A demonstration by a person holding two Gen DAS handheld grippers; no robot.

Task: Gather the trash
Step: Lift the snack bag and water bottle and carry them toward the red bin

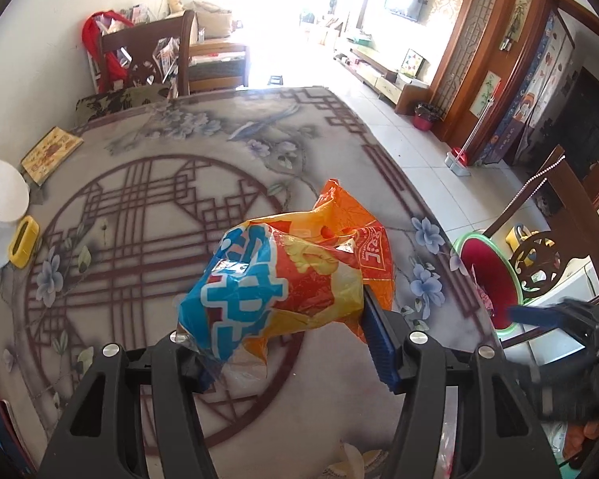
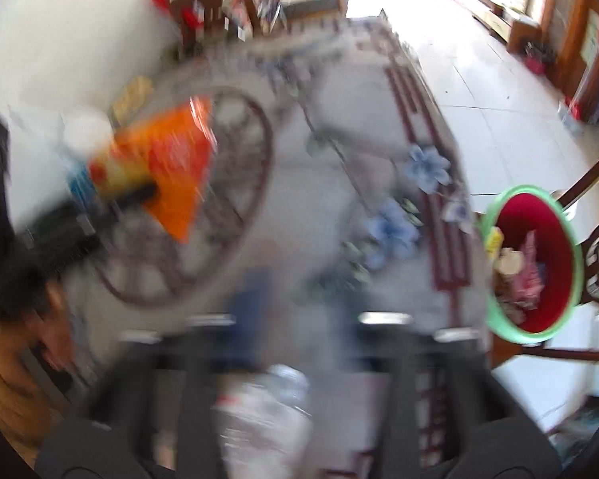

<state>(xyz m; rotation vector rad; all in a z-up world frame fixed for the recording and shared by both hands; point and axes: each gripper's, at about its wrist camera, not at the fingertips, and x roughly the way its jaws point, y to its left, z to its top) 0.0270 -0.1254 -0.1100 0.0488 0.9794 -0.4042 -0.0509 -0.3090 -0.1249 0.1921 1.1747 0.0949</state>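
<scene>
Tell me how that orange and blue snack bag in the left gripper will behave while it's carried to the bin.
The snack bag is crumpled and creased, so it is probably floppy and light. Its glossy film may slip between the left gripper fingers. It juts well past them, so it could flap or catch the rim of the red bin.

one snack bag [image 1: 287, 279], one bin [image 2: 533, 263], two chairs [image 1: 143, 56]
</scene>
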